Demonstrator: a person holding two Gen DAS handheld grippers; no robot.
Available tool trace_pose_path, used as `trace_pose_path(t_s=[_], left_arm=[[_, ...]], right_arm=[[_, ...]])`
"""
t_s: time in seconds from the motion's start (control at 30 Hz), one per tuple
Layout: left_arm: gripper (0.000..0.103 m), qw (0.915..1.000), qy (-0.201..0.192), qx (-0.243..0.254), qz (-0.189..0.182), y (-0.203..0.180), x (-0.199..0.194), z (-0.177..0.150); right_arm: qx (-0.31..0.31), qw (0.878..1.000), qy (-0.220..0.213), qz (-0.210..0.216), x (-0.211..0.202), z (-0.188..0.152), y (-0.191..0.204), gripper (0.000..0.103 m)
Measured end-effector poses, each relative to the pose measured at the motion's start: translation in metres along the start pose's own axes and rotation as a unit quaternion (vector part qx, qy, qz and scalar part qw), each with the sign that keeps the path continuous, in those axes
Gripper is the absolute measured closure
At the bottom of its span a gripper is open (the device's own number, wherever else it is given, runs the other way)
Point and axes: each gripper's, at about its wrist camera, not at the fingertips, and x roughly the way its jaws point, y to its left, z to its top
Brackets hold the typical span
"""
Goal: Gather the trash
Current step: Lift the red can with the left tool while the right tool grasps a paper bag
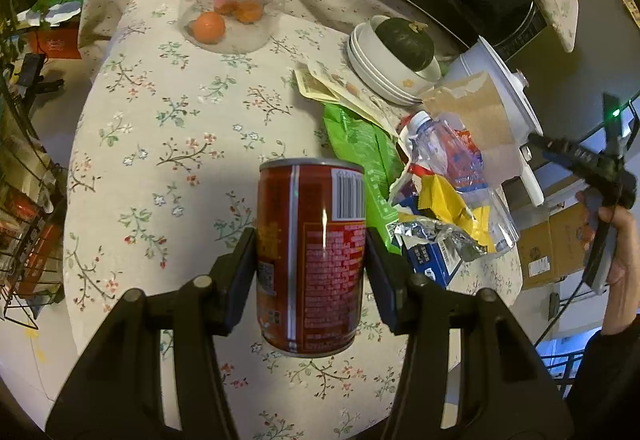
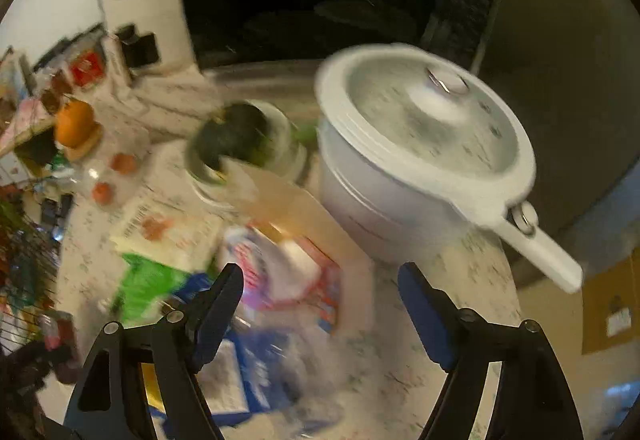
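Left gripper (image 1: 311, 272): its two pads are pressed against opposite sides of a red can – clamped on it, at about mid-height of the can.
Red can (image 1: 312, 260): sits between the left fingers, directly ahead of the tool. Long axis runs roughly straight up the left wrist view, leaning slightly; the silver rim end points away from the tool, the other end toward it. The barcode and fine print face the camera. Whether it touches the cloth I cannot tell.
Tablecloth (image 1: 168, 128): floral, spread under and ahead of the left tool.
Trash pile (image 1: 432, 192): ahead and to the right of the can – a green wrapper (image 1: 360, 148) just beside the can, then a crushed plastic bottle (image 1: 444, 152), yellow and foil wrappers, a blue carton and a brown paper bag.
Right gripper (image 2: 320, 292): fingers spread wide with nothing between them; it hovers above the pile, and this view is motion-blurred.
White pot (image 2: 424, 152): lidded, long handle, ahead and to the right of the right tool.
Bowls with green squash (image 1: 404, 52): stacked, beyond the pile.
Glass jar (image 1: 236, 8): far ahead of the left tool, oranges inside, one orange on its lid.
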Motion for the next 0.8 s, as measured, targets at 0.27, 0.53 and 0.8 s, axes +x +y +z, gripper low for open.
trace_pose_path(t_s=[0.27, 0.53, 0.8], left_arm=[[0.049, 0.9998, -0.001, 0.018, -0.002, -0.021, 0.001, -0.005], [0.049, 0.9983, -0.023, 0.04, -0.036, -0.046, -0.01, -0.009], [0.049, 0.9948, -0.028, 0.074, -0.065, -0.078, -0.018, -0.026]], right_arm=[[0.048, 0.998, 0.019, 0.047, 0.068, -0.018, -0.009, 0.1], [0.056, 0.992, -0.112, 0.034, -0.035, -0.015, -0.023, 0.101], [0.053, 0.984, -0.17, 0.021, -0.149, -0.086, -0.056, 0.101]])
